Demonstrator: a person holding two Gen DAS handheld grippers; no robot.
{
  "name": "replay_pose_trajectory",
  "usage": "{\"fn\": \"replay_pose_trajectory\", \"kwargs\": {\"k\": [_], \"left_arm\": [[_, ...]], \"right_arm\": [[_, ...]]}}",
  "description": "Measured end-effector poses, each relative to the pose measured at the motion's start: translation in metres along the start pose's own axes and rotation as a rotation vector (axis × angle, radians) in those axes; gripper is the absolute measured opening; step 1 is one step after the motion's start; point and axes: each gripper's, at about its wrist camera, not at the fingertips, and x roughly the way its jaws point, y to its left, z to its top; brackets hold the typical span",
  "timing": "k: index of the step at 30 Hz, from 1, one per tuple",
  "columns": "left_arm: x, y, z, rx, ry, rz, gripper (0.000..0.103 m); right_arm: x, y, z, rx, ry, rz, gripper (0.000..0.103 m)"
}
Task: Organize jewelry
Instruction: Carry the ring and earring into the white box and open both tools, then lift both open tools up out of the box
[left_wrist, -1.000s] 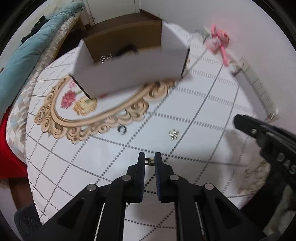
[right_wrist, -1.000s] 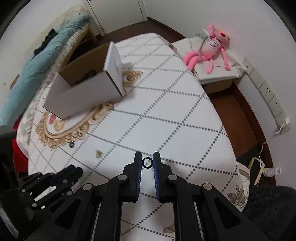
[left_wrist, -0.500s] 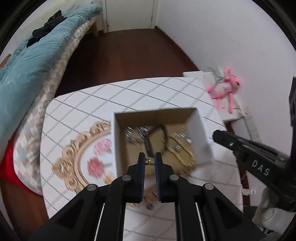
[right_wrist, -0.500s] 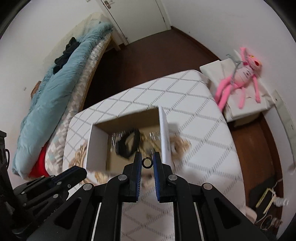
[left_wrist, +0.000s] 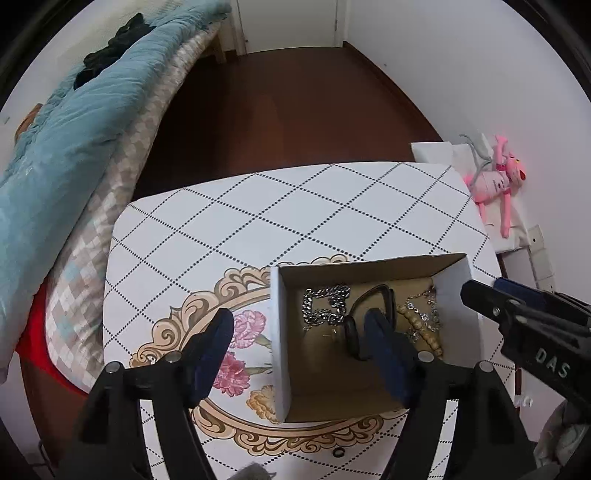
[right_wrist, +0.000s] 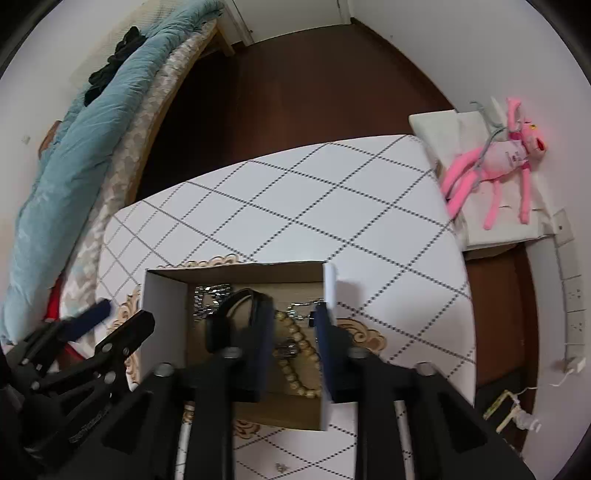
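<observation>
Both the left gripper (left_wrist: 299, 345) and the right gripper (right_wrist: 291, 338) hang over the cardboard box (left_wrist: 275, 332), jaws opening with nothing between them; a second ago each pinched a small piece above the desk (left_wrist: 258, 221). Inside the box lie a silver chain (left_wrist: 325, 306), black band (left_wrist: 369, 295) and beads (left_wrist: 424, 332). A ring (left_wrist: 338, 452) on the desk just nearer than the box is left

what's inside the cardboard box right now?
Inside the cardboard box: silver chain, black band, beaded bracelet, thin silver chain. The left gripper's finger covers part of the floor.
</observation>
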Motion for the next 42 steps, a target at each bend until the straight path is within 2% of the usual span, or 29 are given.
{"fn": "replay_pose_trajectory", "kwargs": {"k": [1, 2, 3, 4, 5, 6, 8, 11, 13, 16, 22, 27, 32, 36, 39, 40, 42], "left_arm": [[0.0, 0.001, -0.001, -0.007, 0.003, -0.002, 0.072], [-0.001, 0.003, -0.001, -0.013, 0.001, -0.001, 0.076], [-0.001, 0.004, -0.002, -0.017, -0.001, 0.005, 0.083], [-0.001, 0.006, -0.002, -0.022, -0.004, 0.012, 0.098], [-0.001, 0.008, -0.003, -0.028, -0.008, 0.017, 0.103], [-0.002, 0.01, -0.004, -0.033, -0.017, 0.025, 0.103], [-0.003, 0.012, -0.005, -0.042, -0.029, 0.039, 0.103], [-0.007, 0.016, -0.008, -0.053, -0.048, 0.049, 0.103], [-0.01, 0.018, -0.01, -0.055, -0.059, 0.053, 0.103], [-0.017, 0.019, -0.013, -0.052, -0.073, 0.063, 0.103], [-0.041, 0.025, -0.023, -0.075, -0.123, 0.037, 0.103], [-0.057, 0.025, -0.05, -0.062, -0.141, 0.049, 0.103], [-0.037, 0.027, -0.098, -0.06, -0.043, 0.048, 0.103], [-0.001, 0.032, -0.147, -0.081, 0.084, 0.07, 0.103], [0.015, 0.035, -0.171, -0.092, 0.137, 0.083, 0.103], [0.019, 0.036, -0.179, -0.096, 0.15, 0.088, 0.103], [0.024, 0.038, -0.188, -0.101, 0.164, 0.097, 0.103]], "right_arm": [[-0.001, -0.001, -0.001, -0.003, -0.003, -0.009, 0.052], [-0.002, -0.001, -0.001, -0.009, -0.011, -0.027, 0.053], [-0.003, -0.001, -0.002, -0.015, -0.021, -0.042, 0.053], [-0.004, -0.001, -0.003, -0.022, -0.029, -0.063, 0.054], [-0.005, 0.0, -0.005, -0.032, -0.033, -0.084, 0.06], [-0.006, 0.002, -0.006, -0.041, -0.037, -0.099, 0.075], [-0.008, 0.005, -0.009, -0.067, -0.05, -0.151, 0.095], [-0.009, 0.01, -0.015, -0.098, -0.054, -0.203, 0.098], [-0.009, 0.013, -0.02, -0.109, -0.053, -0.217, 0.103], [-0.013, 0.015, -0.027, -0.116, -0.069, -0.231, 0.103], [-0.042, 0.017, -0.038, -0.091, -0.135, -0.216, 0.103], [-0.067, 0.022, -0.062, -0.1, -0.176, -0.21, 0.103], [-0.062, 0.02, -0.109, -0.102, -0.135, -0.183, 0.103], [-0.033, 0.013, -0.146, -0.086, -0.056, -0.171, 0.103], [-0.009, 0.012, -0.169, -0.08, -0.007, -0.162, 0.102], [-0.002, 0.012, -0.175, -0.081, -0.003, -0.16, 0.101], [0.007, 0.013, -0.184, -0.079, 0.004, -0.148, 0.088]]}}
